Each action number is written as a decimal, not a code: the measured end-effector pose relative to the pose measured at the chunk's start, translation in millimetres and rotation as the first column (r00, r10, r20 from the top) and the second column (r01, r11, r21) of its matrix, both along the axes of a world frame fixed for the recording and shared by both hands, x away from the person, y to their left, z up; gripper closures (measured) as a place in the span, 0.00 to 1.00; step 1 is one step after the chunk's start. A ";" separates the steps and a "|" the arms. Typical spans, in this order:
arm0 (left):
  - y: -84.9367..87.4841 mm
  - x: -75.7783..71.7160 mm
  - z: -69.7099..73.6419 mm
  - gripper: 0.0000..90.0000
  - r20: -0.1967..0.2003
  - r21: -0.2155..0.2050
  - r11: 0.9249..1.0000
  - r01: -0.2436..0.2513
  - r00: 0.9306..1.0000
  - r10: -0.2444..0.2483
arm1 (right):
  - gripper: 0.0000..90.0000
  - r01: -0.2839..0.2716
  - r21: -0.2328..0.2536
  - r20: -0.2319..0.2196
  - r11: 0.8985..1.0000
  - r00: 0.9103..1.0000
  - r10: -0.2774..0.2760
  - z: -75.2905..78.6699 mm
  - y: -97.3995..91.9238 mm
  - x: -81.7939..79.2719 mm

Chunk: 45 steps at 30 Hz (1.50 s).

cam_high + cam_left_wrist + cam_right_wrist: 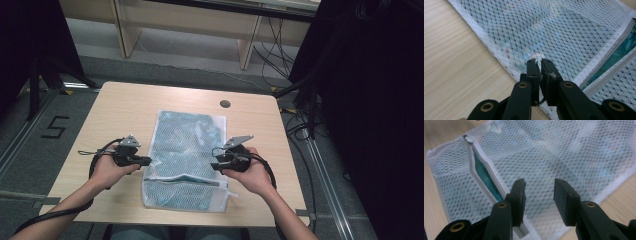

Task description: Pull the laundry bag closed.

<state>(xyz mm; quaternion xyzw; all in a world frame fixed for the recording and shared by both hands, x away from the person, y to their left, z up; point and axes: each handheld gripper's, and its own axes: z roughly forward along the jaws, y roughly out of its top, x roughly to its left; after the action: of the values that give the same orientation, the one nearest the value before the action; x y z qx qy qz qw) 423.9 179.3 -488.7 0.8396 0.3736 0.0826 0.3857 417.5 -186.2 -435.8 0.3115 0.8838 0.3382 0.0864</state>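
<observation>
Wooden table (125, 107), left tongs (538, 63) pinching mesh bag (564, 32), right tongs (539, 187) agape.

Teal cloth (482, 173) mostly hidden inside mesh bag (564, 152)

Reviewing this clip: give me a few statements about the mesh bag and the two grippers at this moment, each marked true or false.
1. The mesh bag lies flat on the table. True.
2. The bag's zipper is fully closed. False: it gapes, with teal cloth showing inside.
3. The right gripper has its jaws apart above the mesh. True.
4. The left gripper is wide open. False: its jaws are nearly together at the bag's edge.
5. The bag is empty. False: teal cloth fills it.
</observation>
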 end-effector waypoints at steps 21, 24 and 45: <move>-2.9 -0.9 -13.2 0.93 -0.021 0.031 0.999 0.018 1.000 -0.018 | 0.69 -0.093 -0.012 -0.032 0.996 0.995 0.092 -8.6 57.5 13.0; -3.9 -1.7 -15.3 0.93 -0.031 0.026 0.999 0.019 0.999 -0.019 | 0.69 -0.117 -0.008 -0.038 0.993 0.992 0.117 -10.2 64.6 14.2; -3.6 -3.3 -19.8 0.92 -0.029 0.042 0.999 0.016 0.999 -0.015 | 0.69 -0.194 -0.024 -0.044 0.981 0.980 0.193 -15.9 102.2 15.5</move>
<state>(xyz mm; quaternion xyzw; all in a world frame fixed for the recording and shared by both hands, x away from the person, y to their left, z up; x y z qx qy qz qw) 420.6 175.8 -508.5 0.8514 0.3709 0.0753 0.3631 433.0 -84.0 -451.7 0.2299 0.9162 0.3259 0.0391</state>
